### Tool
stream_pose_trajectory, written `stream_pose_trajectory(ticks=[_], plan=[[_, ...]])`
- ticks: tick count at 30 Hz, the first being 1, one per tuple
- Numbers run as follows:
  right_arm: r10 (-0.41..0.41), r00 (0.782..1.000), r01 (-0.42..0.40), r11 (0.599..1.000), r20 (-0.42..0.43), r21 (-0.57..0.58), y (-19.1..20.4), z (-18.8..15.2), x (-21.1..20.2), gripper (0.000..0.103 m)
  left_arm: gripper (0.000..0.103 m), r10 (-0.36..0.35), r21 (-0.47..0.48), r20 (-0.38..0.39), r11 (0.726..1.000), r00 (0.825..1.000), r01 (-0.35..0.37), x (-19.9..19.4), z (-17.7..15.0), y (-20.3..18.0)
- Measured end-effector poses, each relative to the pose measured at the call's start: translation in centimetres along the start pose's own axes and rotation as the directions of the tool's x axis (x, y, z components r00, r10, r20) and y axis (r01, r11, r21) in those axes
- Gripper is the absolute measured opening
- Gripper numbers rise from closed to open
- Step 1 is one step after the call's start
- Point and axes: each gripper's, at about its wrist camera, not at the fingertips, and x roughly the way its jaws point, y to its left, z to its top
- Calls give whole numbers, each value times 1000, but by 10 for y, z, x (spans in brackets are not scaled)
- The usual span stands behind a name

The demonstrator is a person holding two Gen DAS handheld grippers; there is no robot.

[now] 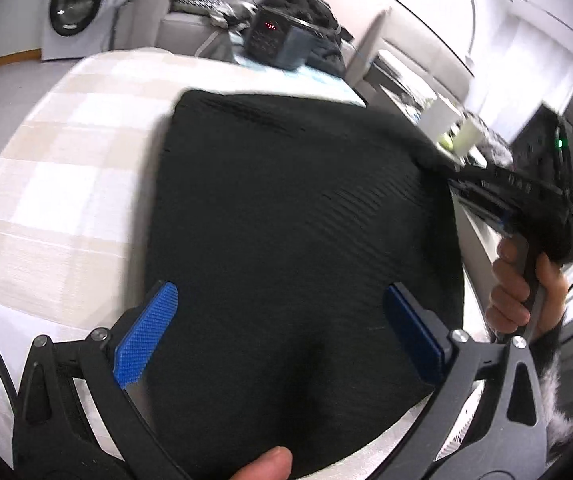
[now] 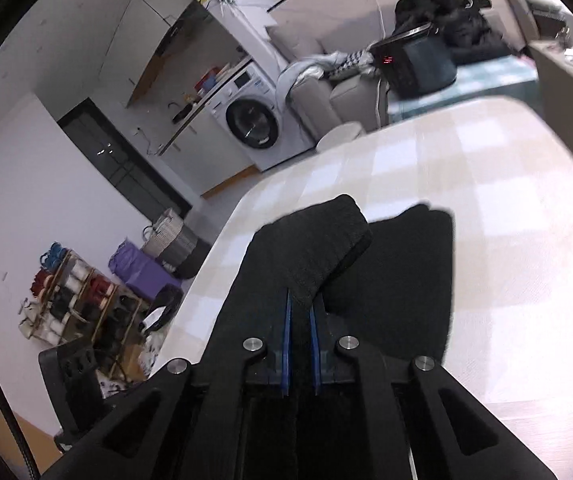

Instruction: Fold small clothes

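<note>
The counter [image 1: 58, 168] wears a beige and white checked cloth, and on it lies the black knit garment [image 1: 294, 240], filling most of the left wrist view with its long axis running from the near edge away toward the far edge. The left gripper [image 1: 282, 340] hangs over its near part, blue pads spread wide apart (nothing between them). The right gripper [image 2: 301, 312] is clamped on a raised fold of the garment's right edge, the cloth bunching up beyond its tips.
</note>
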Motion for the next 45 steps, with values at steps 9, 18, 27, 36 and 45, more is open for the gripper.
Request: stream_pose_trajectory(ticks=[9, 18, 27, 36, 45], plan=[[-101, 985, 125, 978, -143, 168, -52, -32, 32, 26, 102, 78, 9, -53, 997, 996, -78, 4, -7, 29], [180, 967, -152, 976, -181, 159, -28, -97, -35, 42, 102, -47, 18, -116, 999, 992, 50, -11, -23, 44], [120, 966, -126, 992, -228, -9, 17, -140, -40, 42, 102, -5, 113, -110, 993, 994, 18, -41, -47, 52], [6, 972, -26, 996, -236, -80, 17, -135, -31, 42, 102, 23, 260, -156, 965, 987, 19, -42, -83, 26], [-55, 974, 25, 990, -218, -138, 20, -149, -28, 41, 102, 158, 179, -106, 974, 982, -138, -39, -83, 38]])
